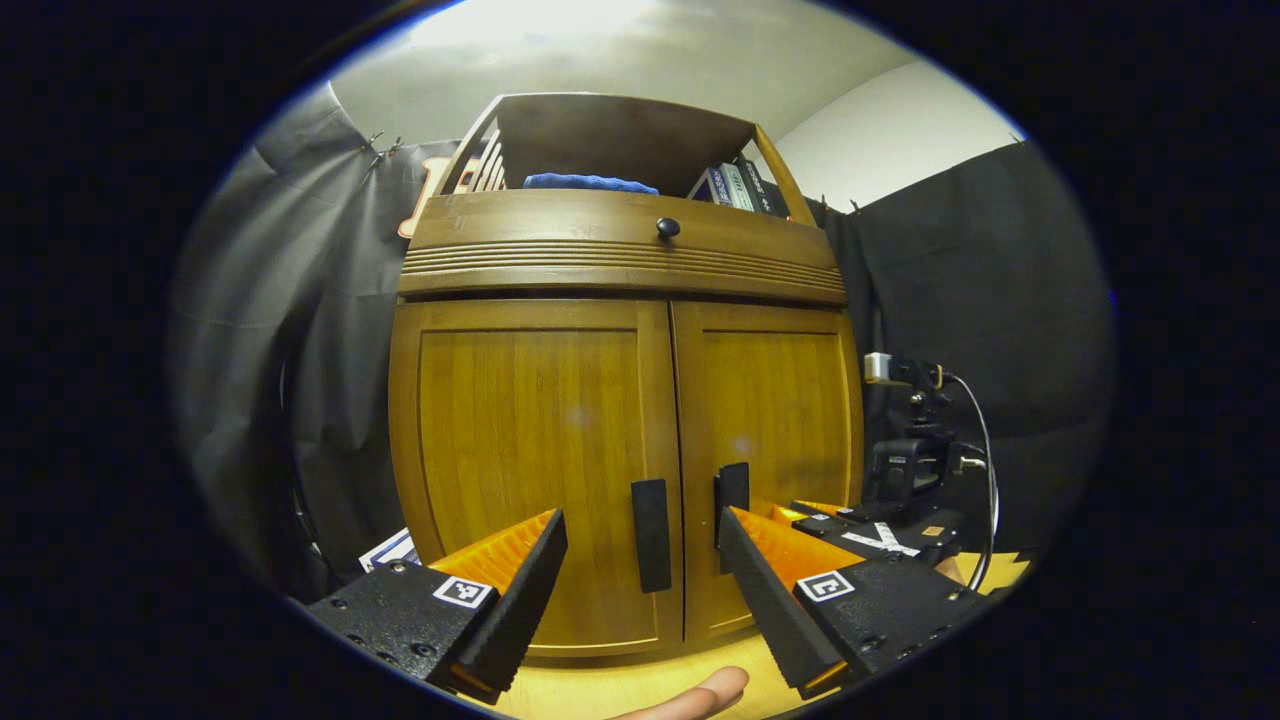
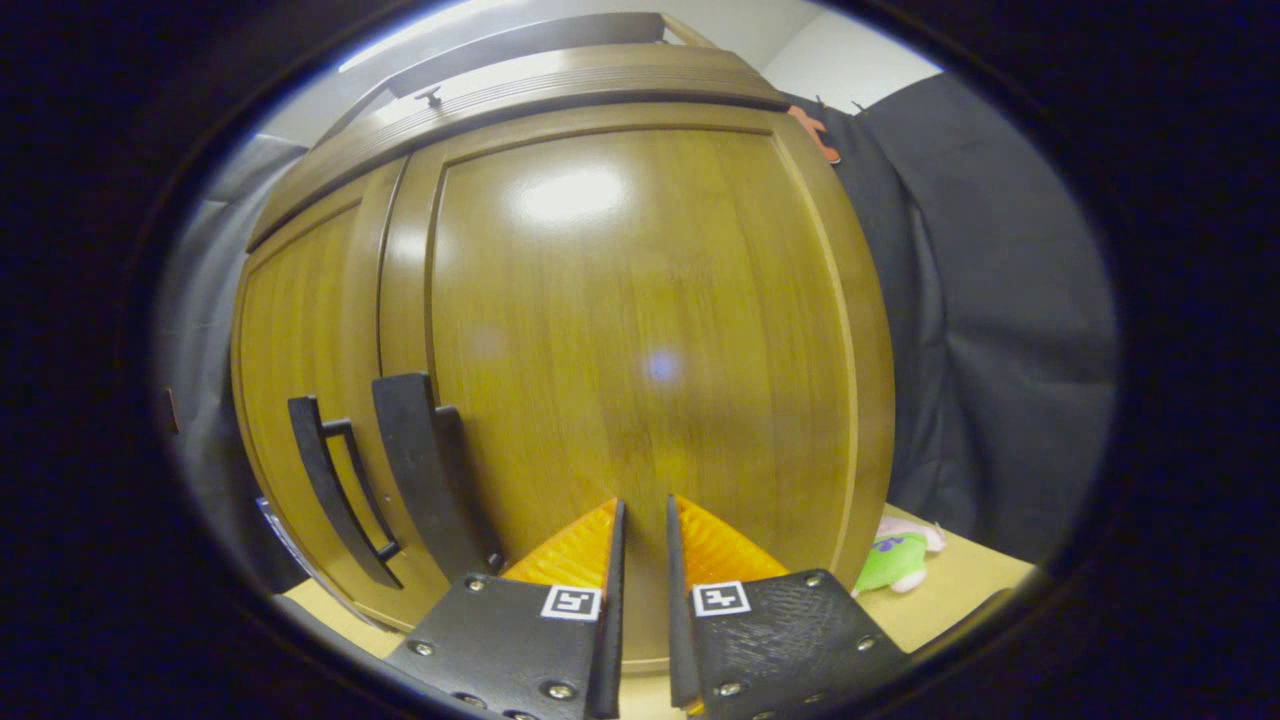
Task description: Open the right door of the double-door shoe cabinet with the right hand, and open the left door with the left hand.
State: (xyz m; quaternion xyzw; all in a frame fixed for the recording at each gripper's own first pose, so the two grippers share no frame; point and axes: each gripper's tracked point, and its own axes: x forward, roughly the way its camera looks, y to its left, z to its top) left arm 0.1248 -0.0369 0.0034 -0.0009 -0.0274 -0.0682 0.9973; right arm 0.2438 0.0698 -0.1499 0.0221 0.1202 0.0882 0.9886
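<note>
Two doors shut on the shoe cabinet (image 1: pixel 620 440), standing on the bench (image 1: pixel 640 685); left gripper (image 1: pixel 640 540) jaws wide before the left handle (image 1: pixel 651 535); right gripper (image 2: pixel 642 525) jaws narrow, empty, against the right door (image 2: pixel 620 330); rigid, glossy panels likely slippery; take the right handle (image 2: pixel 425 470).

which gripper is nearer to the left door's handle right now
Left. The left gripper is open, its fingers either side of the left door handle, just short of it. The right gripper faces the right door panel, right of both handles.
</note>
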